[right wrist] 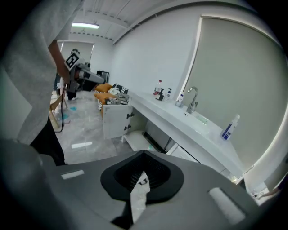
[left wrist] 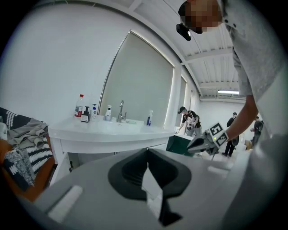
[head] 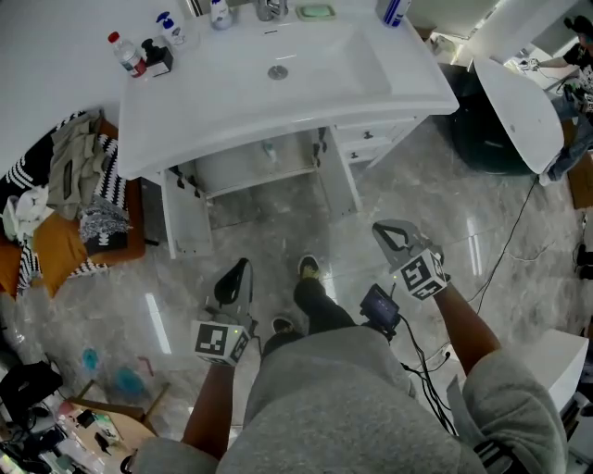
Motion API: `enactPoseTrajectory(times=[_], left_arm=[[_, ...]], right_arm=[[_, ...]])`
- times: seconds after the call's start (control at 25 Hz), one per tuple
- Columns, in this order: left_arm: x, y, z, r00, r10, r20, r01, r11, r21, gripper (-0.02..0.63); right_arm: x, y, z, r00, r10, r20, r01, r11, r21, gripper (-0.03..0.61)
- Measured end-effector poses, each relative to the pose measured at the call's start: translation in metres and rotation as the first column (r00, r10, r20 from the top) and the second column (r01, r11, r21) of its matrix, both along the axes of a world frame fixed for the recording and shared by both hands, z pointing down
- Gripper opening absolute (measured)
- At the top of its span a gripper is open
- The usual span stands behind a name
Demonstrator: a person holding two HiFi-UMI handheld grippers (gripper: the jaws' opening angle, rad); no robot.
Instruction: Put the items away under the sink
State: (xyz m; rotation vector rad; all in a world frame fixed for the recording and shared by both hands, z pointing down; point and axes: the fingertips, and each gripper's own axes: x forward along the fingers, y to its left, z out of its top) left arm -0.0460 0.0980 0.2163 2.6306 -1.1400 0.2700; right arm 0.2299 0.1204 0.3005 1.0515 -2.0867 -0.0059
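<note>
A white sink vanity (head: 213,102) stands ahead with both doors (head: 185,218) open on the space under the basin. Along the counter's back stand a red-capped bottle (head: 123,53), a black pump bottle (head: 156,56), a blue-topped spray bottle (head: 170,28), a green soap dish (head: 316,12) and a blue bottle (head: 394,9). My left gripper (head: 236,271) hangs over the floor in front of the vanity, shut and holding nothing. The right gripper (head: 391,233) is also shut and holding nothing, lower right of the open cabinet. The counter bottles (left wrist: 85,112) and the blue bottle (right wrist: 228,127) also show in the gripper views.
A pile of clothes on an orange seat (head: 56,204) lies left of the vanity. Clutter (head: 65,426) sits at the bottom left. A dark bin (head: 491,130) and a cable (head: 505,250) are on the right. People (left wrist: 189,119) stand in the background.
</note>
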Motion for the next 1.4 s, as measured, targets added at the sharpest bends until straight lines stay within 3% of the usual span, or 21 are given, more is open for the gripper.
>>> enactPoseTrajectory(times=[0.16, 0.28, 0.44, 0.48, 0.56, 0.68, 0.8, 0.92, 1.08, 1.4], left_arm=[[-0.03, 0.037, -0.012, 1.0, -0.012, -0.013, 0.012, 1.0, 0.016, 0.011], [-0.063, 0.067, -0.018, 0.999, -0.035, -0.018, 0.036, 0.999, 0.026, 0.012], [-0.098, 0.099, -0.025, 0.997, -0.072, -0.035, 0.074, 0.996, 0.043, 0.012], [-0.105, 0.107, -0.027, 0.996, -0.075, -0.041, 0.077, 0.996, 0.046, 0.011], [-0.113, 0.121, -0.033, 0.996, -0.077, -0.051, 0.08, 0.995, 0.057, 0.012], [-0.117, 0.139, -0.047, 0.994, -0.085, -0.068, 0.09, 0.993, 0.072, 0.011], [-0.114, 0.154, -0.062, 0.993, -0.09, -0.082, 0.095, 0.993, 0.069, 0.011], [-0.109, 0.17, -0.076, 0.993, -0.081, -0.084, 0.087, 0.994, 0.068, 0.011], [-0.105, 0.187, -0.096, 0.994, -0.085, -0.075, 0.091, 0.993, 0.078, 0.011], [-0.085, 0.202, -0.12, 0.991, -0.07, -0.117, 0.081, 0.993, 0.088, 0.012]], right_arm=[[0.041, 0.049, 0.026, 0.968, -0.05, -0.244, 0.036, 0.997, -0.062, -0.005], [0.07, 0.087, 0.029, 0.941, -0.004, -0.34, -0.028, 0.996, -0.09, -0.005], [0.088, 0.134, 0.018, 0.875, -0.024, -0.484, -0.016, 0.997, -0.079, -0.005], [0.088, 0.142, 0.012, 0.874, -0.003, -0.486, -0.034, 0.997, -0.066, -0.005], [0.071, 0.154, -0.012, 0.909, 0.079, -0.41, -0.089, 0.996, -0.005, -0.005], [0.011, 0.169, -0.059, 0.971, 0.153, -0.183, -0.14, 0.987, 0.081, -0.005], [-0.047, 0.183, -0.102, 0.983, 0.183, 0.03, -0.185, 0.976, 0.111, -0.005], [-0.092, 0.192, -0.146, 0.96, 0.183, 0.211, -0.215, 0.967, 0.138, -0.005], [-0.135, 0.191, -0.199, 0.898, 0.157, 0.412, -0.228, 0.965, 0.131, -0.003], [-0.151, 0.187, -0.224, 0.854, 0.148, 0.498, -0.238, 0.963, 0.123, -0.004]])
